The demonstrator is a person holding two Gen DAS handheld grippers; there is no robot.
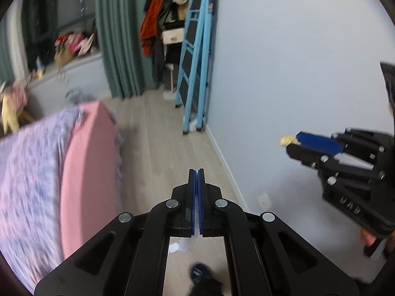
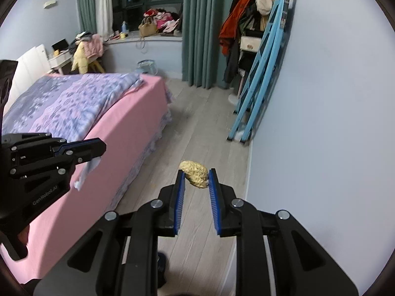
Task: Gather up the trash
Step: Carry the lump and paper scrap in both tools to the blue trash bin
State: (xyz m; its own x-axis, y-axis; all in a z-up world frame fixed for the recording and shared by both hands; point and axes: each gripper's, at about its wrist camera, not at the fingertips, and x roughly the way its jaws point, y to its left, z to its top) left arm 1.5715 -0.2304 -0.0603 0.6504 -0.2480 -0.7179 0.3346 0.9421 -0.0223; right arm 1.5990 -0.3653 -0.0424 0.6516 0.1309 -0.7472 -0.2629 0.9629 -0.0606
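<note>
A tan, bumpy peanut-shell-like piece of trash (image 2: pixel 195 174) is pinched between the blue pads of my right gripper (image 2: pixel 197 171), held in the air above the wood floor. In the left wrist view the same right gripper (image 1: pixel 293 143) comes in from the right with the tan piece (image 1: pixel 287 140) at its tips. My left gripper (image 1: pixel 196 170) has its pads pressed together on a thin, pale, see-through scrap (image 1: pixel 184 244) that hangs below them. From the right wrist view the left gripper (image 2: pixel 102 146) is at the left, with the scrap (image 2: pixel 93 166) dangling.
A bed (image 2: pixel 138 123) with a pink sheet and purple quilt fills the left. A blue folded rack (image 2: pixel 256 81) leans on the right wall beside hanging coats (image 2: pixel 234 24). Green curtains (image 2: pixel 197 37) hang at the back. A strip of wood floor (image 2: pixel 197 128) runs between bed and wall.
</note>
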